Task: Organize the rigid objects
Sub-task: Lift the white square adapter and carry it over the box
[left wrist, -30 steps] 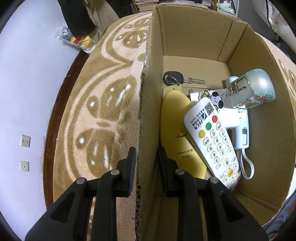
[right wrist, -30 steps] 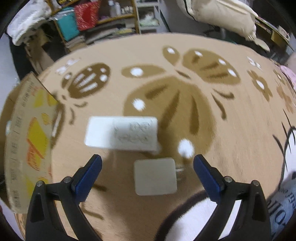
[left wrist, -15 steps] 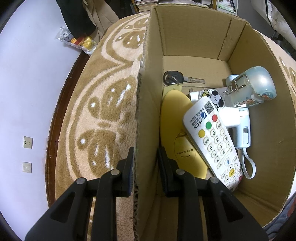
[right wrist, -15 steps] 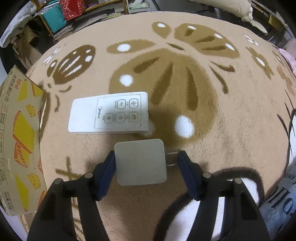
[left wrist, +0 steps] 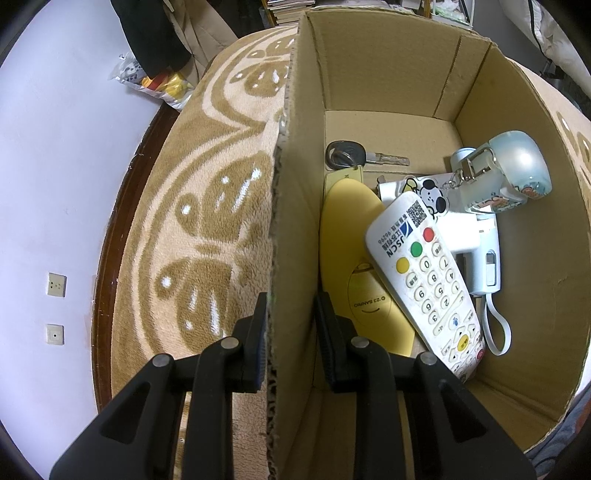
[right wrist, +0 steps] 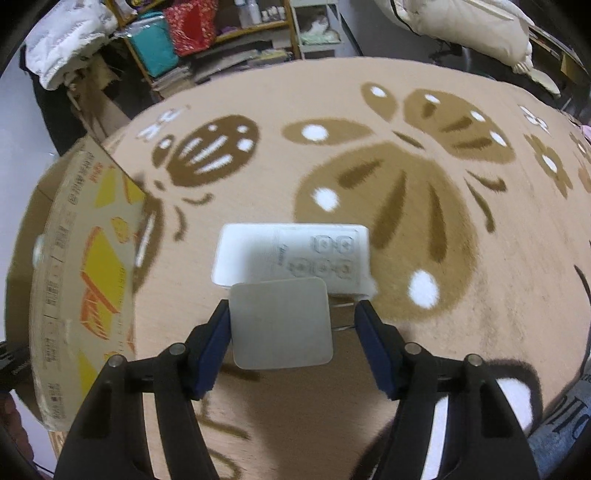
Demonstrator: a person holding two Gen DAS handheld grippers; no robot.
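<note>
My left gripper [left wrist: 290, 325] is shut on the near wall of the cardboard box [left wrist: 295, 206]. Inside the box lie a white JSCN remote [left wrist: 424, 273], a yellow oval case [left wrist: 351, 258], a car key [left wrist: 351, 155], a pale blue bottle [left wrist: 509, 173] and a white charger with a strap [left wrist: 484, 254]. My right gripper [right wrist: 291, 332] is shut on a white square charger plug [right wrist: 280, 325] and holds it above the carpet. A white Midea remote [right wrist: 291, 258] lies on the carpet just beyond it.
The box's printed outer side [right wrist: 85, 273] stands at the left in the right wrist view. The patterned beige carpet [right wrist: 424, 206] spreads to the right. Shelves with bags [right wrist: 184, 33] stand at the back. A white wall [left wrist: 44, 184] lies left of the carpet.
My right gripper closed on the charger plug and lifted it off the carpet. The left gripper keeps its hold on the box wall, nearly still.
</note>
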